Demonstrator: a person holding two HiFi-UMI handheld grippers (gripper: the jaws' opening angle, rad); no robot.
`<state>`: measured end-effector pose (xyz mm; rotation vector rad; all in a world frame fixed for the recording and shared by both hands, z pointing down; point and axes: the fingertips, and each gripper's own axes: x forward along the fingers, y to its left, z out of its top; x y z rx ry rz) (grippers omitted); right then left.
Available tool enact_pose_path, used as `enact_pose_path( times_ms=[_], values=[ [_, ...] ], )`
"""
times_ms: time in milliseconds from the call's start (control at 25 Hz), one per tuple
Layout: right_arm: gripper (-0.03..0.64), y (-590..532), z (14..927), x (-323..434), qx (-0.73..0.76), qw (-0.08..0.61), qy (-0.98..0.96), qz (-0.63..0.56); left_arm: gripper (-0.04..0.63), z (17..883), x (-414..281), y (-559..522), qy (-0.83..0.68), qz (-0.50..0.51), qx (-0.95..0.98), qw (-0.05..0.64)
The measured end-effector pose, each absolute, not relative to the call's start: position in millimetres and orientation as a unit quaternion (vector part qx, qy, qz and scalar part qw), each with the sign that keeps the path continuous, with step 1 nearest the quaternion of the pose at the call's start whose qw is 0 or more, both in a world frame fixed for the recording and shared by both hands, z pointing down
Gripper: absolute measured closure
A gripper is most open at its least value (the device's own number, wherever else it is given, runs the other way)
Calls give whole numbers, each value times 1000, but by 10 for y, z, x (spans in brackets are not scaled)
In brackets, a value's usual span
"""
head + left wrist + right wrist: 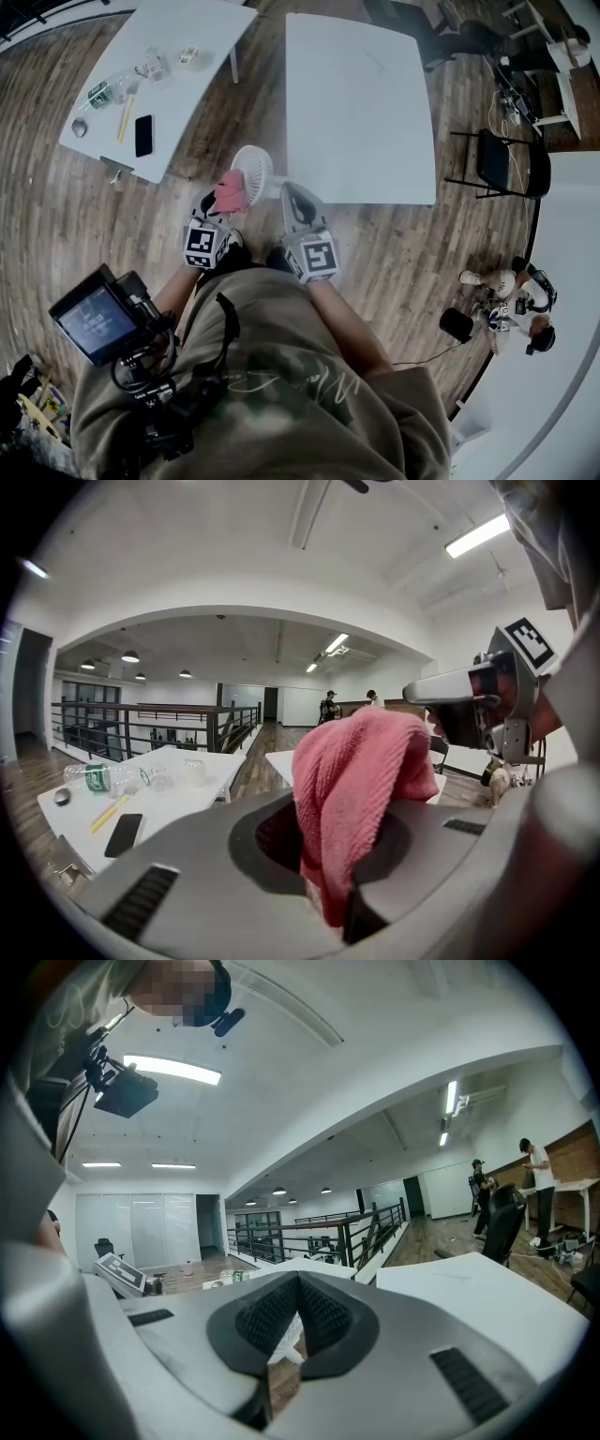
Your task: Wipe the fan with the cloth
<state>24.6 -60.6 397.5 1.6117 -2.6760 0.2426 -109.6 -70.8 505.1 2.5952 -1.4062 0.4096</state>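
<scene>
My left gripper is shut on a pink cloth, which bunches up above its jaws. Just beyond the cloth is a small round white fan, above the wooden floor between two tables. In the left gripper view the cloth hides the fan. My right gripper is shut, its tip just right of the fan. A scrap of white shows in the gap under its pads. I cannot tell whether it touches the fan. It also juts in from the right in the left gripper view.
A white table at the left carries a black phone, a yellow pencil and a bottle. A second white table stands right of the fan. A black chair and people are at the far right.
</scene>
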Motion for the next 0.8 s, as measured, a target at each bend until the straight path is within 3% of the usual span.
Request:
enact_pose_path(
  times_ms=[800],
  values=[
    [604,-559,3950,367,531,6,-842,91,532,5264,-1191,-757,-484,158,852,121]
  ],
)
